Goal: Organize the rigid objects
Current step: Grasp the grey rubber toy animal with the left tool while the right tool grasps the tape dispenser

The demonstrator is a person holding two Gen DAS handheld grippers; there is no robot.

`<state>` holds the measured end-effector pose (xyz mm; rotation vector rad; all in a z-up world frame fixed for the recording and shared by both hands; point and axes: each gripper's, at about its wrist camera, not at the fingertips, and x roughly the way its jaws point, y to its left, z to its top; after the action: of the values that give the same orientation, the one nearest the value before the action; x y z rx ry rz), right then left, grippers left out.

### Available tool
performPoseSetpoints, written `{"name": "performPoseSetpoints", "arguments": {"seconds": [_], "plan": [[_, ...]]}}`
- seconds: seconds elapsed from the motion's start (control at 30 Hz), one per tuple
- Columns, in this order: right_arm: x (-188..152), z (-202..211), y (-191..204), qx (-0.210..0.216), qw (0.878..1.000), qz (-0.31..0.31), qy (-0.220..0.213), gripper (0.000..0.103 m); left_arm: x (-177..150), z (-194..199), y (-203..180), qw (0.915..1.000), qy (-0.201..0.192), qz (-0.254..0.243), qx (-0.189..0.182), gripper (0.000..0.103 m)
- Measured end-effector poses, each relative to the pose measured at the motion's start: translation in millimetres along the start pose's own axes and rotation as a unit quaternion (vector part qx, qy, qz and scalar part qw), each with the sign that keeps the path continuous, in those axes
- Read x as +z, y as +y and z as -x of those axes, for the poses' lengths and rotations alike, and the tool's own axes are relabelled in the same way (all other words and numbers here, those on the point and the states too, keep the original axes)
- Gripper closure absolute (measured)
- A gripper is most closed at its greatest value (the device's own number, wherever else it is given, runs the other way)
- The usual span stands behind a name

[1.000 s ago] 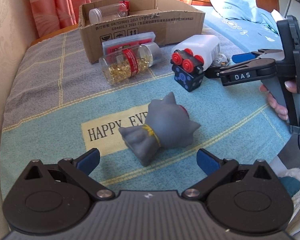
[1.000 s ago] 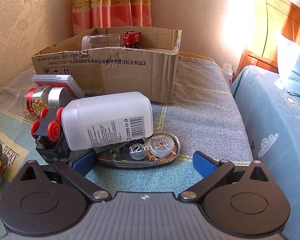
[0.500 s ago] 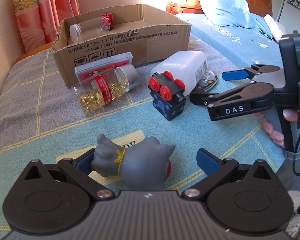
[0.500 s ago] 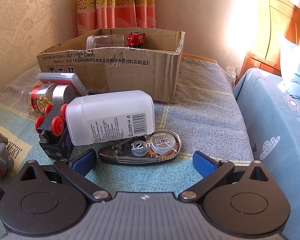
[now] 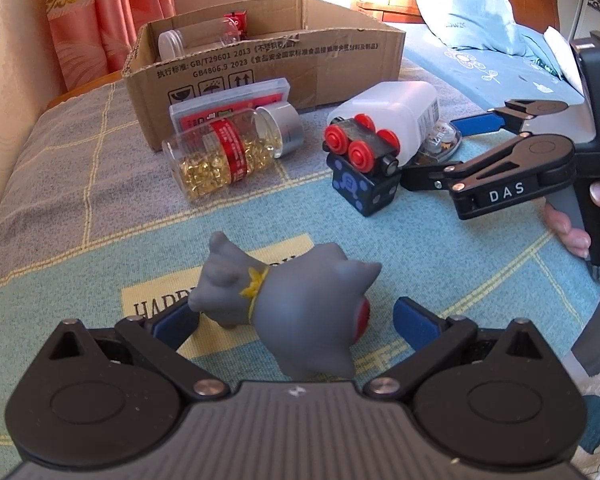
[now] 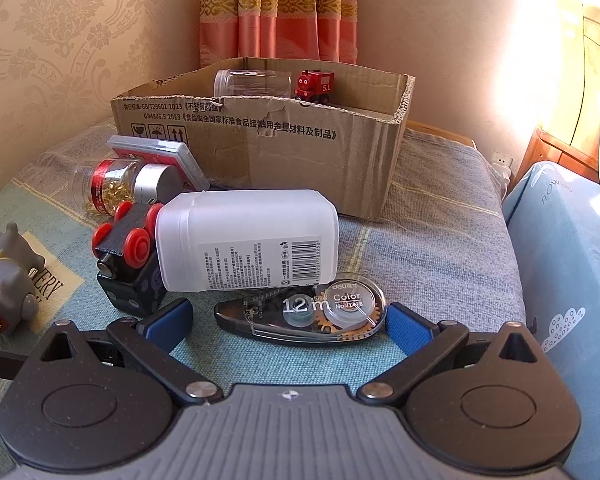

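The toy cat (image 5: 296,312) lies before the bottle (image 6: 248,240), with the box (image 6: 300,148) behind.

tape dispenser (image 5: 440,140) mostly behind white bottle (image 5: 392,108)

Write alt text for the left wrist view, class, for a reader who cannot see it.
The open left gripper brackets a grey toy lying on a bedspread. Beyond it lie a pill jar, a toy train and a white bottle before a cardboard box. The right gripper reaches in, open.
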<state>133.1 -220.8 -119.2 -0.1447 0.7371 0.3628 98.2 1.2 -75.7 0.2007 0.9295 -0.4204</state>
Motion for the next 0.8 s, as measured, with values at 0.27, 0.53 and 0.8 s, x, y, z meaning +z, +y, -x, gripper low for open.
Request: {"name": "performPoseSetpoints", "arguments": {"seconds": [0.27,0.53,0.8], "plan": [[6.0,-3.6,-10.2,0.033,0.999,0.031,0.008,0.0,-3.1,2.8,-0.9,0.9999,-0.007,-0.007,0.006,0.001],[7.6,-3.7,-11.7,0.04,0.998,0.037,0.013,0.0,-3.7,6.9,-1.8,0.9992,-0.015,-0.033,0.016,0.004],[6.4,2.4,-12.5,0.036,0.999,0.035,0.015,0.01,-1.1,7.4,4.9,0.9989,-0.02,-0.039,0.017,0.013]]}}
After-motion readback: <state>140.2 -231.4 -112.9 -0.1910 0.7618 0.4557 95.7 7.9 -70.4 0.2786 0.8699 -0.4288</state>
